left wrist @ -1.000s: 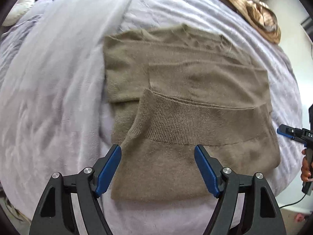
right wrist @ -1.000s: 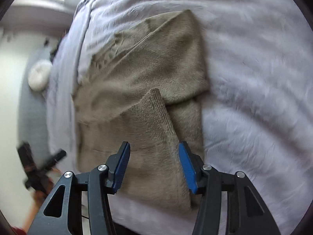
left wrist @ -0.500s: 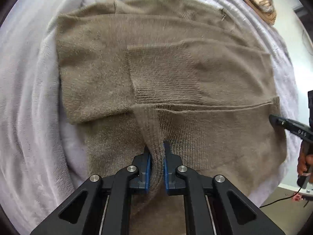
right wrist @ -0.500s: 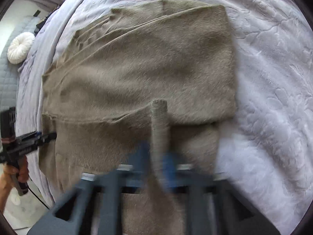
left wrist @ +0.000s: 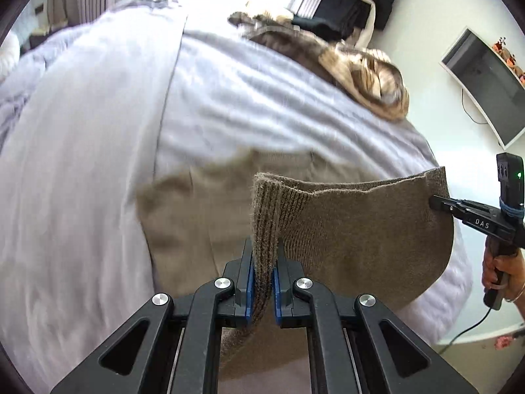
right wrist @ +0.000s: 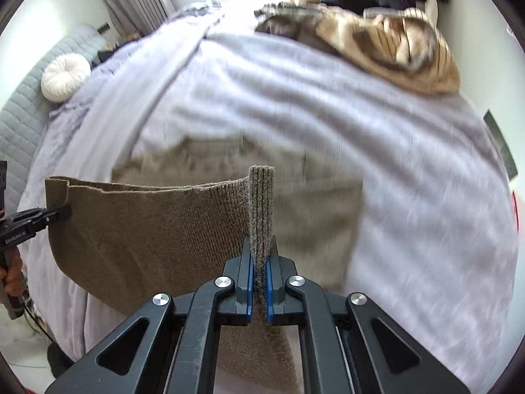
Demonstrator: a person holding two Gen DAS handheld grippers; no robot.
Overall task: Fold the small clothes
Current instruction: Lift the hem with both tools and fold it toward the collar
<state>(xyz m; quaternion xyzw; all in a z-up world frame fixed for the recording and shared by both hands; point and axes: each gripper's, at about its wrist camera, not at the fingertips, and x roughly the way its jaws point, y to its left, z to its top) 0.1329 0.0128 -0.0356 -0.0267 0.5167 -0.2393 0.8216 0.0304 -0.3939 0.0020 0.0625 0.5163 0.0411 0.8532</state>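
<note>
Nearest us, our left claw (left wrist: 262, 279) is clamped tight on one corner of the ribbed hem of the brown sweater (left wrist: 361, 229), and our right claw (right wrist: 260, 282) pinches the other corner the same way. We hold the hem stretched between them and raised off the bed (right wrist: 410, 197), likely so it carries over evenly for the next fold. Beyond, the sweater's body lies flat on the lilac bedding, with a heap of clothes (right wrist: 393, 42) far behind.

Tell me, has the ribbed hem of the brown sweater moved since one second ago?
Yes. The ribbed hem lay flat on the lilac bedspread; now both tools hold it lifted above the bedspread.
</note>
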